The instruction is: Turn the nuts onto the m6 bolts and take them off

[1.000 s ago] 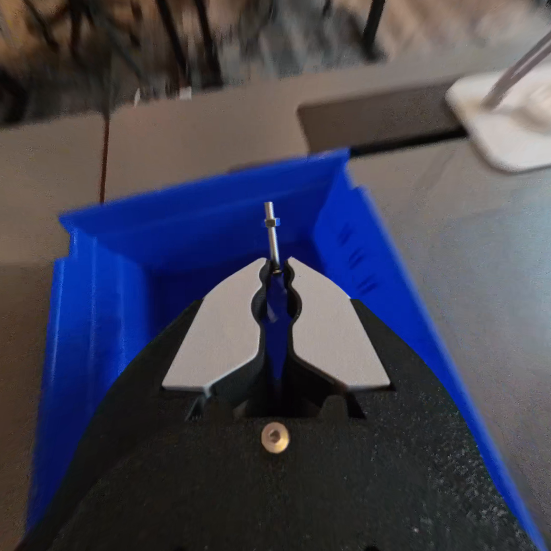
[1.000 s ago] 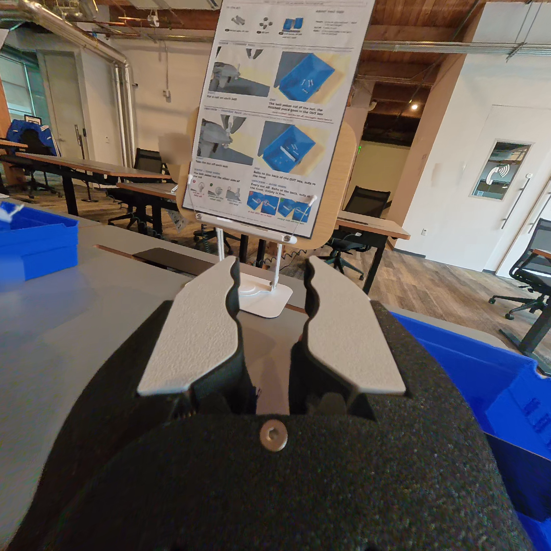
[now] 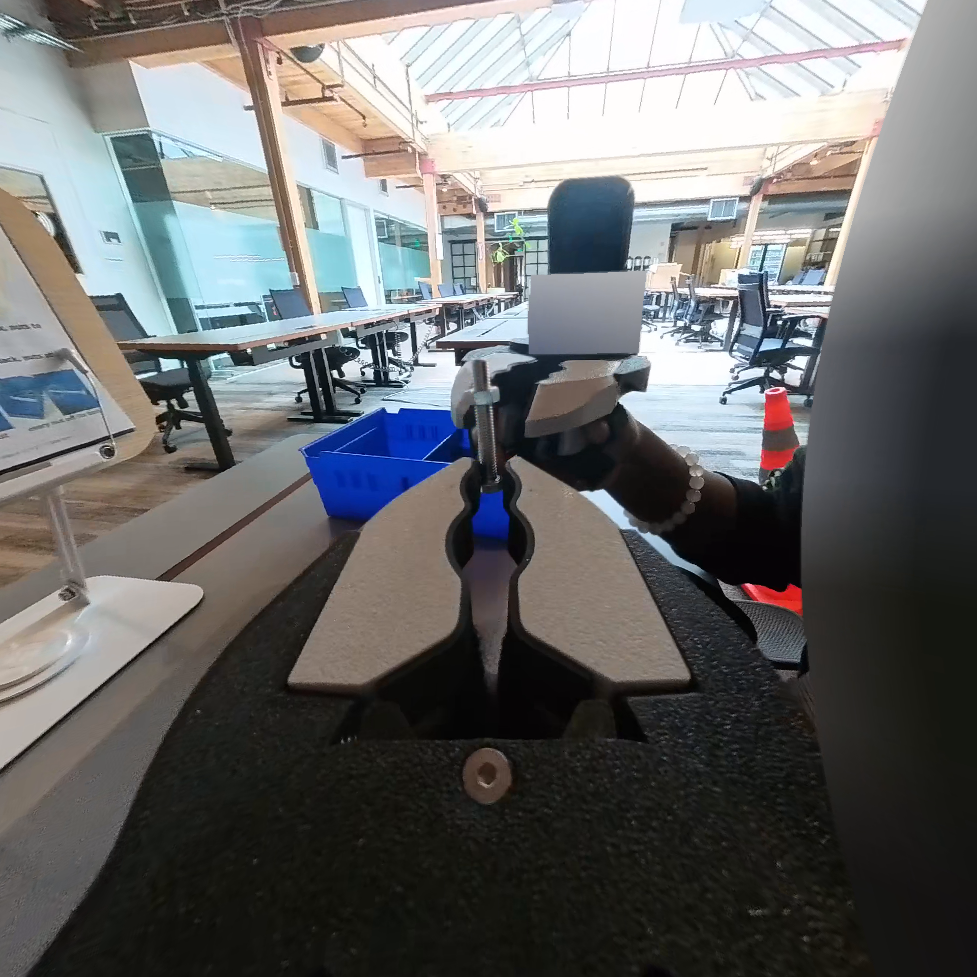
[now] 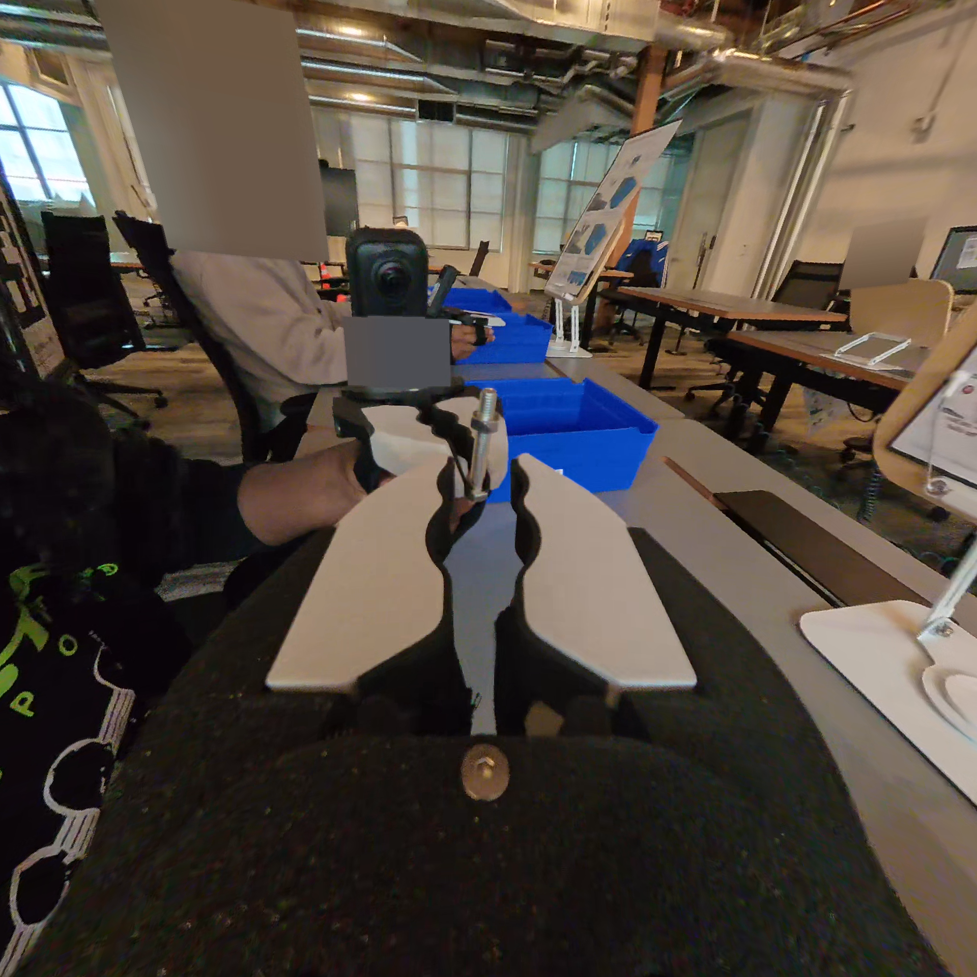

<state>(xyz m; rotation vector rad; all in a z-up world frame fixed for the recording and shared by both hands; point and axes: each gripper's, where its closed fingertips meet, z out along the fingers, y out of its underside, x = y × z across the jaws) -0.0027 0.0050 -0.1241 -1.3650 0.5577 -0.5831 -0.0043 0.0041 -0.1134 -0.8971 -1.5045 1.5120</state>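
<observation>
My left gripper (image 3: 489, 470) is shut on the head end of a silver bolt (image 3: 485, 428) and holds it upright in the air. A silver nut (image 3: 487, 395) sits on the thread near the bolt's top. My right gripper (image 4: 484, 468) is open and faces the left one. The bolt (image 4: 482, 449) and its nut (image 4: 485, 421) stand just beyond its fingertips, and the pads do not press on them. In the left wrist view the right gripper (image 3: 515, 402) shows close behind the bolt with its jaws apart, held by a hand with a bead bracelet.
A blue divided bin (image 3: 370, 465) stands on the grey table (image 3: 158, 528) behind the bolt; it also shows in the right wrist view (image 4: 576, 444). An instruction board on a white stand (image 3: 106, 618) is at the left. Another person (image 4: 254, 317) works at more blue bins farther off. Left and right tips are no more than a few centimetres apart.
The left gripper has lifted the bolt from over the blue bin and turned to face the right gripper. The right gripper has swung toward the bolt and its jaws have narrowed.
</observation>
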